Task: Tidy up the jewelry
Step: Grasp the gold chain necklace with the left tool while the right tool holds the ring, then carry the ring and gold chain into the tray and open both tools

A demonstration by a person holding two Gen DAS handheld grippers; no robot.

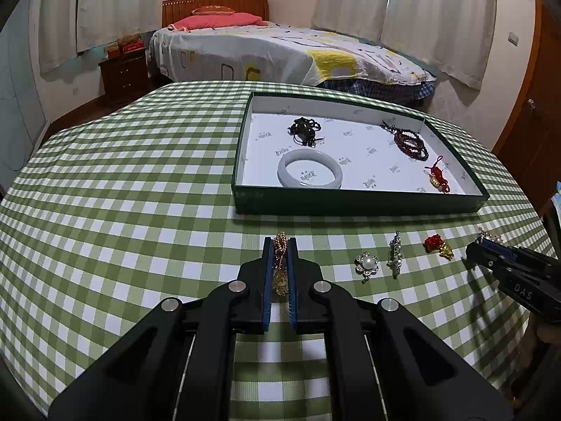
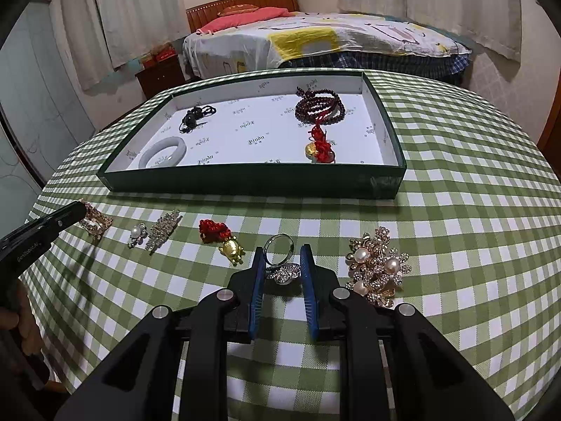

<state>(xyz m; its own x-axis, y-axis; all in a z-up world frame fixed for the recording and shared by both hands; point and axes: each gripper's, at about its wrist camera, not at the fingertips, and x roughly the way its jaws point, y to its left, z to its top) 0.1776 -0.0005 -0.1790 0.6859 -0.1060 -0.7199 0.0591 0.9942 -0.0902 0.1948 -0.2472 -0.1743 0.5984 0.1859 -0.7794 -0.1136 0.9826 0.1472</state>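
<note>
Jewelry is lying along the near table (image 1: pixel 140 210); my left gripper (image 1: pixel 280 245) is clamping a gold bracelet (image 1: pixel 280 263), and my right gripper (image 2: pixel 284 256) is pinching a ring (image 2: pixel 280 259). Farther back, a green tray (image 2: pixel 245 186) is holding a bangle (image 1: pixel 310 172) and beads (image 2: pixel 319 107).

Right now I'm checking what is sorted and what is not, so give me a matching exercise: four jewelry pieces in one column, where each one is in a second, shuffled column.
Things:
1. pale bangle
2. gold chain piece
3. ring
4. pearl flower brooch

Places:
A. loose on the checked tablecloth, untouched
B. clamped in the left gripper
C. inside the green tray
D. between the fingers of the right gripper

Pairs: 1-C, 2-B, 3-D, 4-A
</note>
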